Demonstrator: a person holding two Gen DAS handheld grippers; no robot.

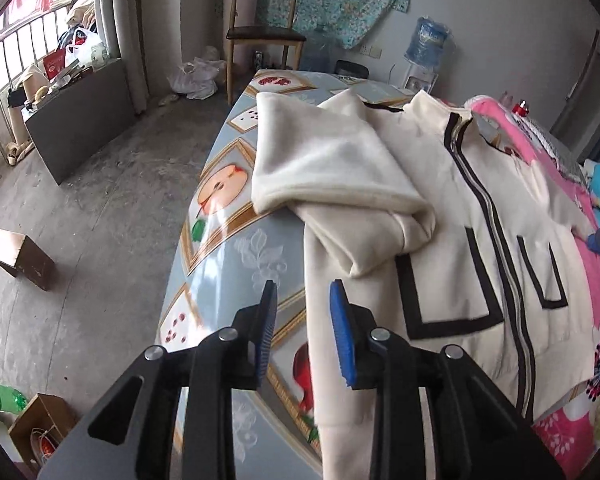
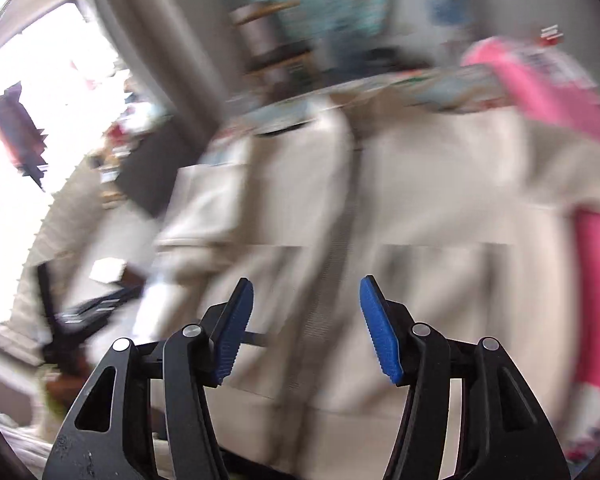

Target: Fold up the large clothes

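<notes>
A cream zip-up jacket (image 1: 452, 248) with black trim lies front up on the table (image 1: 228, 248). Its left sleeve (image 1: 324, 160) is folded in across the chest. My left gripper (image 1: 303, 292) is open and empty, hovering above the jacket's left side edge near the hem. In the blurred right wrist view the jacket (image 2: 380, 208) fills the middle. My right gripper (image 2: 307, 292) is open and empty above its lower front.
The table has a blue fruit-print cover. A pink floral cloth (image 1: 588, 320) lies under the jacket on the right. A wooden chair (image 1: 264, 32) and water dispenser (image 1: 424, 48) stand behind the table. Cardboard boxes (image 1: 20, 258) sit on the floor at left.
</notes>
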